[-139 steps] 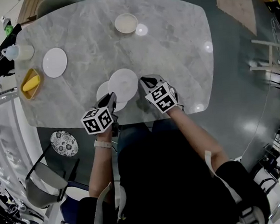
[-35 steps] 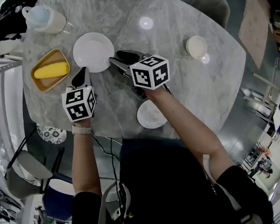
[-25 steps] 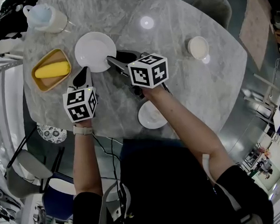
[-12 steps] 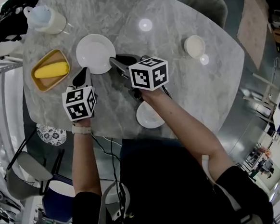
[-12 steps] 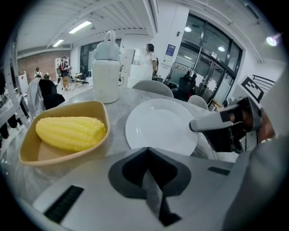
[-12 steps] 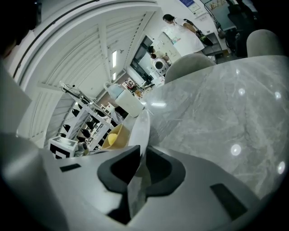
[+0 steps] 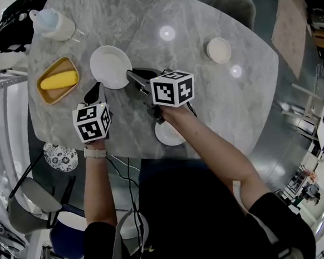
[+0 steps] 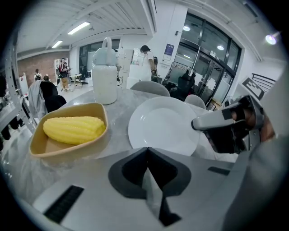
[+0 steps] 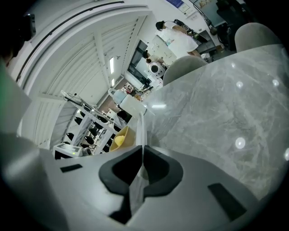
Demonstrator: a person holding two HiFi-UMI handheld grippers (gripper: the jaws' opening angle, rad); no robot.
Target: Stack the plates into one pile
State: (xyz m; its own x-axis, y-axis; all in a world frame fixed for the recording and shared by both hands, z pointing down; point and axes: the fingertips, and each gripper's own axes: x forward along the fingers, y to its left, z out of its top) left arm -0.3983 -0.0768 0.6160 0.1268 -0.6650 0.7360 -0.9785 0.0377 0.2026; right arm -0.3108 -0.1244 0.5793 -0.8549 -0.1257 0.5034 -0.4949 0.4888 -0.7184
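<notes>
A large white plate (image 7: 109,66) lies on the marble table (image 7: 204,95) beside the yellow tray. My right gripper (image 7: 131,76) is shut on its near right rim; in the right gripper view the rim shows edge-on as a thin white strip (image 9: 141,128) between the jaws of that gripper (image 9: 142,151). The left gripper view shows the same plate (image 8: 160,126) with the right gripper's fingertip (image 8: 201,122) on its edge. My left gripper (image 7: 94,92) (image 8: 146,151) hovers just short of the plate, shut and holding nothing. A small white plate pile (image 7: 171,135) sits near the table's front edge, partly hidden by my right arm.
A yellow tray holding a corn cob (image 7: 57,80) (image 8: 72,130) sits left of the plate. A white jug (image 7: 53,26) (image 8: 105,74) stands behind it. A small cream dish (image 7: 219,50) is at the far right. A patterned plate (image 7: 59,160) lies below the table's left edge.
The right gripper's jaws, open around the plate's rim a second ago, have shut on it. The left gripper has kept still.
</notes>
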